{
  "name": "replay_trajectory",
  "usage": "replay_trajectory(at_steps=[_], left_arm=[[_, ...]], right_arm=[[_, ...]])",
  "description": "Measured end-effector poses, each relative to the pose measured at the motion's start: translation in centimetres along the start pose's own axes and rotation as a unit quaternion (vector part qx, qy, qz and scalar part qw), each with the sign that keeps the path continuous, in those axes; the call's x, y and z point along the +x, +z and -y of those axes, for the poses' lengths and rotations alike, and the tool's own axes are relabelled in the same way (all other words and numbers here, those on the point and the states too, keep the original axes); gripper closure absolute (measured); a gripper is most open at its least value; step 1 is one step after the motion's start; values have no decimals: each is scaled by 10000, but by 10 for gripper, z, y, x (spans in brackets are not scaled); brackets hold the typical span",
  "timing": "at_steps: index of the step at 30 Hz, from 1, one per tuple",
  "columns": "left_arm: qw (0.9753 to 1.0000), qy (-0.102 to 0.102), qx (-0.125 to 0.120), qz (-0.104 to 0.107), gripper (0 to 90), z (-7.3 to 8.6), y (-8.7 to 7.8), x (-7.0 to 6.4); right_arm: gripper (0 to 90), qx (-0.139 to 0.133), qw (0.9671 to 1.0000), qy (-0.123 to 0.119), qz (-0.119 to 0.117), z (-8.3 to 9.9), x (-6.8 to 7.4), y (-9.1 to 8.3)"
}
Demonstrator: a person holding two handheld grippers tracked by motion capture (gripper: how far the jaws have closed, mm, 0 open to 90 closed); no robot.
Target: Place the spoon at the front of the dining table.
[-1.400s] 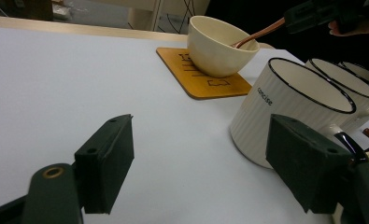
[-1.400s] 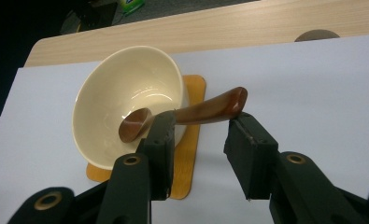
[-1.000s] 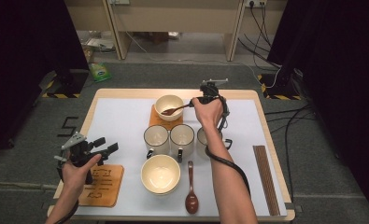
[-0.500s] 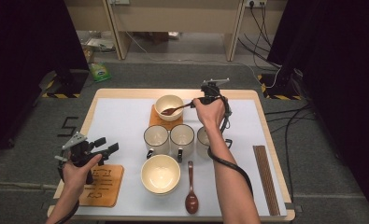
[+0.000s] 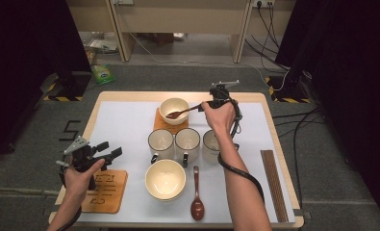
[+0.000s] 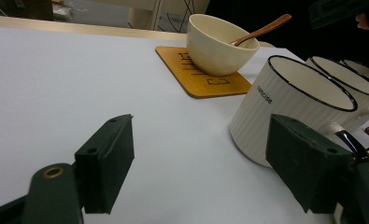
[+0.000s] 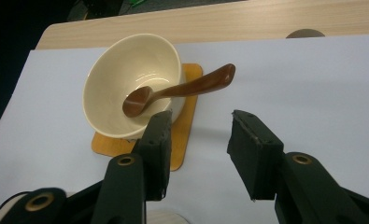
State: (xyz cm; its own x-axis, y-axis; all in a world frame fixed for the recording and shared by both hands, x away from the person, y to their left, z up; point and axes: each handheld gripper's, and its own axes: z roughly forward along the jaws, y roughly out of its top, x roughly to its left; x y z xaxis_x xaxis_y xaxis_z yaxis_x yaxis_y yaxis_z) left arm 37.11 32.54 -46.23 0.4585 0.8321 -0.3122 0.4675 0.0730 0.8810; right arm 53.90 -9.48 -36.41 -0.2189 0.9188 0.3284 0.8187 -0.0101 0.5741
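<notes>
A glossy brown wooden spoon (image 7: 173, 90) rests in a cream ceramic bowl (image 7: 126, 79) — head down inside, handle slanting over the rim — atop an orange wooden coaster (image 7: 184, 126).

Far bowl (image 5: 173, 110) on a coaster (image 5: 166, 124) at the counter's (image 5: 125, 125) rear, a spoon (image 5: 182, 112) resting in it. Three mugs (image 5: 187, 143) in a row before it. Nearer: second bowl (image 5: 165, 179), second spoon (image 5: 196, 195) to its right, second coaster (image 5: 106, 190) left.

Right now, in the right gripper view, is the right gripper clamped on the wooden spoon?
No: the right gripper is open, with the wooden spoon resting free in the bowl.
</notes>
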Motion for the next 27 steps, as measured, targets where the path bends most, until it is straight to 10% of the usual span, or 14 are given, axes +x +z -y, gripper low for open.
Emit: replay_trajectory(at_steps=[27], left_arm=[[10000,8,-20,-16,231,-1,-1,0]], right_arm=[[559,-20,9998,-155,146,4,-9,-25]])
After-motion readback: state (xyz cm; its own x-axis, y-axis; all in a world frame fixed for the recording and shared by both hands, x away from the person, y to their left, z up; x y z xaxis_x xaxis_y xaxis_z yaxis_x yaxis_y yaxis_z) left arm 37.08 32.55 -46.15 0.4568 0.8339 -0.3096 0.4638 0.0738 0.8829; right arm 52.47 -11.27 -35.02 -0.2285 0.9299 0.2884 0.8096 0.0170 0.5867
